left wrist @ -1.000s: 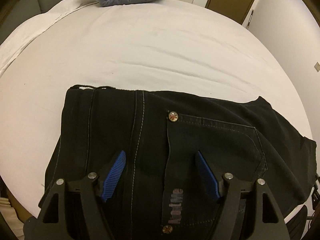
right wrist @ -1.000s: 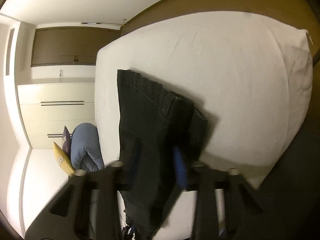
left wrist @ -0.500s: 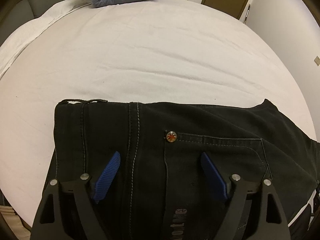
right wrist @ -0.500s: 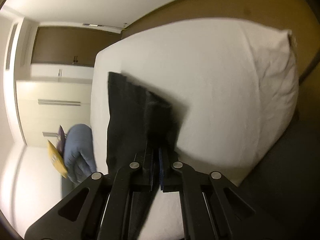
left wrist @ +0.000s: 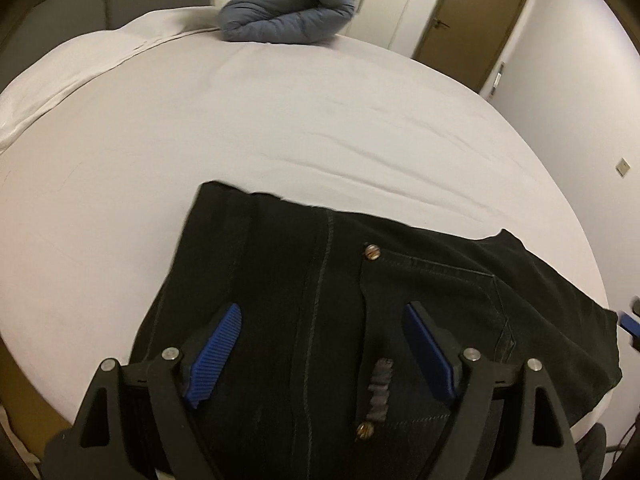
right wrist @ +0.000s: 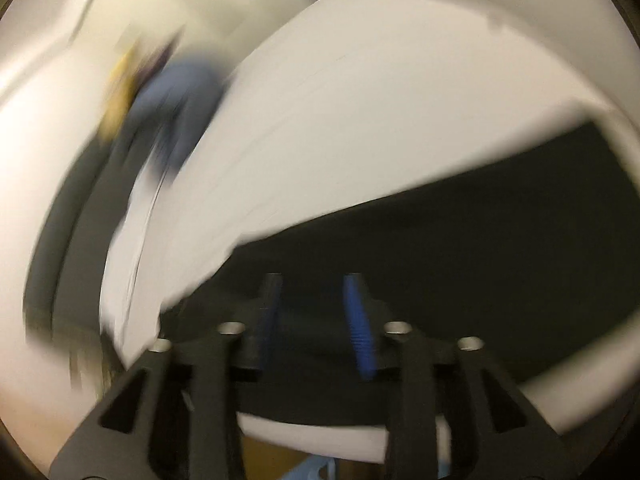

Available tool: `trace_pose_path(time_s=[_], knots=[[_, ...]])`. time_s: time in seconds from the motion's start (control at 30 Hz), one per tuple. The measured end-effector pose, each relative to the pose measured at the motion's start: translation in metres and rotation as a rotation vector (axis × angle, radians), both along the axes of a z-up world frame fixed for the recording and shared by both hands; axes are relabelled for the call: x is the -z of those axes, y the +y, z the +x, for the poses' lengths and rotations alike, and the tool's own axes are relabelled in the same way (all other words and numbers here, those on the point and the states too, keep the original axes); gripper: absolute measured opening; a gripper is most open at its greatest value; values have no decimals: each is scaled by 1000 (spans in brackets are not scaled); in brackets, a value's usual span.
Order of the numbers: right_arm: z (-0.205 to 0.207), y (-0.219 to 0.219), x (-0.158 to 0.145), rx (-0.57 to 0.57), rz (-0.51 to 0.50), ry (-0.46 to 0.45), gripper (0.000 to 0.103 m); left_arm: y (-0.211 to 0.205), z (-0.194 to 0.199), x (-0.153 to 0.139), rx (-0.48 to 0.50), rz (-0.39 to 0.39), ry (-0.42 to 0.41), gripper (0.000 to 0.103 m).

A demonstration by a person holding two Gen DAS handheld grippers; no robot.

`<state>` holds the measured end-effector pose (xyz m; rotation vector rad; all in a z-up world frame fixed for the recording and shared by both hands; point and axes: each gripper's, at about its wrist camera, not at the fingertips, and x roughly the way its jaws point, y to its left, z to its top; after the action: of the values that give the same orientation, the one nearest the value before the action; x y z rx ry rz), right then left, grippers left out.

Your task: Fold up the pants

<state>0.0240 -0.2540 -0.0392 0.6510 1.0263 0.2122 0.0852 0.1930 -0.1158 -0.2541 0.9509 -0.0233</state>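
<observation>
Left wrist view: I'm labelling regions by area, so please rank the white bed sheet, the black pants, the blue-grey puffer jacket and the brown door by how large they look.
1. white bed sheet
2. black pants
3. blue-grey puffer jacket
4. brown door
The jacket and the door look close in area; both are far from the camera, so their real sizes stay unsure.

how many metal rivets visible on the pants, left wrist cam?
2. One rivet at the pocket's upper corner, the other lower down near the gripper. More may be hidden under folds.
</observation>
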Motion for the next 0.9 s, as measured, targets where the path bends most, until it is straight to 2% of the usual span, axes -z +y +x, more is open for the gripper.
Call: trace_pose_path(time_s=[0.13,0.27,0.33,0.37,0.5,0.53,0.57,0.63,0.67,0.7,0.73,0.77,0.9], knots=[[97,141,31,-354,36,74,45,10,-24,-5,-62,-99,-48,84],[159,212,67,-459,-75,150,41,7,-39,-9,-49,-80,-83,84],[179,225,88,-461,-131,182,38,12,-38,-12,-56,-88,-90,84],[190,224,98,-440,-136,202,30,16,-40,-9,-57,-98,-83,84],[225,195,116,-247,-7,229,11,23,-30,3,-75,-93,-57,84],[229,194,118,-225,-10,222,9,27,-28,4,-85,-102,-59,84],[233,194,120,-218,-39,203,1,33,-27,4,-94,-115,-67,84],[237,198,114,-202,-132,217,0,57,-31,-7,-176,-165,-103,81],[229,207,97,-216,-157,175,5,71,-39,-15,-227,-169,-133,81],[219,217,77,-265,-137,105,8,83,-45,-20,-264,-176,-156,81],[213,226,67,-310,-117,76,8,102,-54,-28,-309,-196,-183,81],[202,251,57,-409,-105,58,8,114,-59,-32,-332,-203,-192,81],[176,334,64,-674,-146,66,8,141,-74,-52,-375,-155,-229,81]])
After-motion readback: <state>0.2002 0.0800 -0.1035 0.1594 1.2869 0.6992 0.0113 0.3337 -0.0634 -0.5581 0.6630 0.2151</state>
